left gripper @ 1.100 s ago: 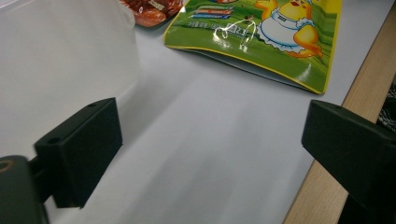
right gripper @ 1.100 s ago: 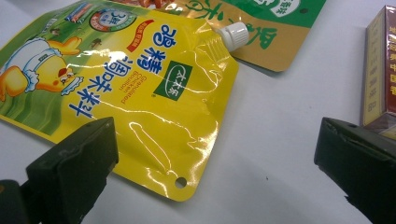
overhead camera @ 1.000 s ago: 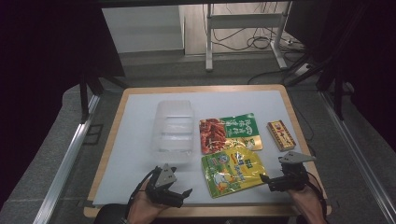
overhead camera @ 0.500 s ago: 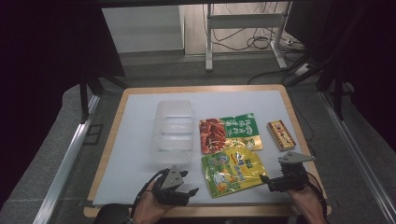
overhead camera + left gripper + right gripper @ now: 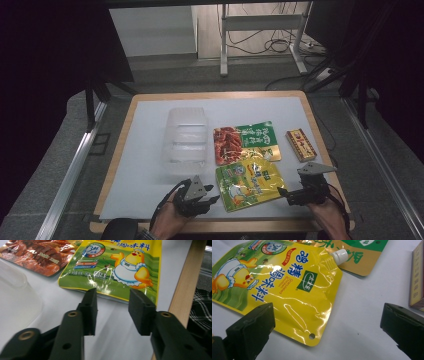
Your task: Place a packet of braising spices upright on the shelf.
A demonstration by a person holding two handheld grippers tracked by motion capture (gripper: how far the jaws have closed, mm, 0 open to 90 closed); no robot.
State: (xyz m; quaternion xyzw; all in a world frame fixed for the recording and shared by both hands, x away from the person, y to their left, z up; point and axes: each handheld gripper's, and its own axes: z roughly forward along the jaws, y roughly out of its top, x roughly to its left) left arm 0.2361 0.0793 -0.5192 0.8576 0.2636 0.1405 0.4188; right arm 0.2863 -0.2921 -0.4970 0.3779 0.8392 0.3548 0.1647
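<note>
I am narrowing my left claw (image 5: pixel 111 305), with nothing yet between its jaws, toward the near edge of the yellow pouch (image 5: pixel 250 183) lying flat on the surface (image 5: pixel 145 165), and risking shoving it toward my wide-open right claw (image 5: pixel 327 322) instead of pinching it.

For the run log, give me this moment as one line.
left gripper: open, jaws just closing, nothing between | right gripper: open | yellow pouch: flat on table, between both grippers
</note>
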